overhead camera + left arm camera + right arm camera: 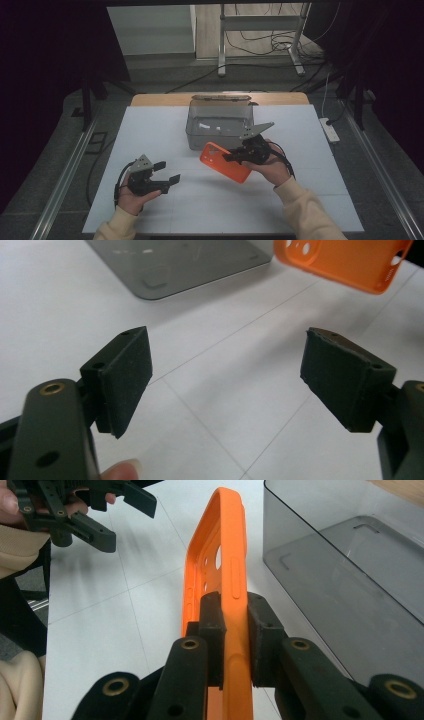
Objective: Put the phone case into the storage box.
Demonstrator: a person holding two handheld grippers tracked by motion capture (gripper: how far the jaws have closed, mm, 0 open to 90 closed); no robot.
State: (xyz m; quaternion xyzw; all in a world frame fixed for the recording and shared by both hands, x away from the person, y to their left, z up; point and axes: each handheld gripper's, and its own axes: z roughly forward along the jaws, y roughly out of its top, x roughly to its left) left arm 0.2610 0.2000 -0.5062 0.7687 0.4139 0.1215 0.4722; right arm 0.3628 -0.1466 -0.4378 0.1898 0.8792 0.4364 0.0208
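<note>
Orange phone case [226,162] sits clamped by its side wall between the jaws of the right gripper [235,155], held above the white table [150,130] just in front of the smoky clear box [220,122]. In the right gripper view the case [220,570] stands on edge, running away from the jaws, with the box [350,580] to its right. The left gripper [166,172] hangs over the table's near left, jaws wide apart and holding nothing; its own view shows the case [345,260] beyond them.
</note>
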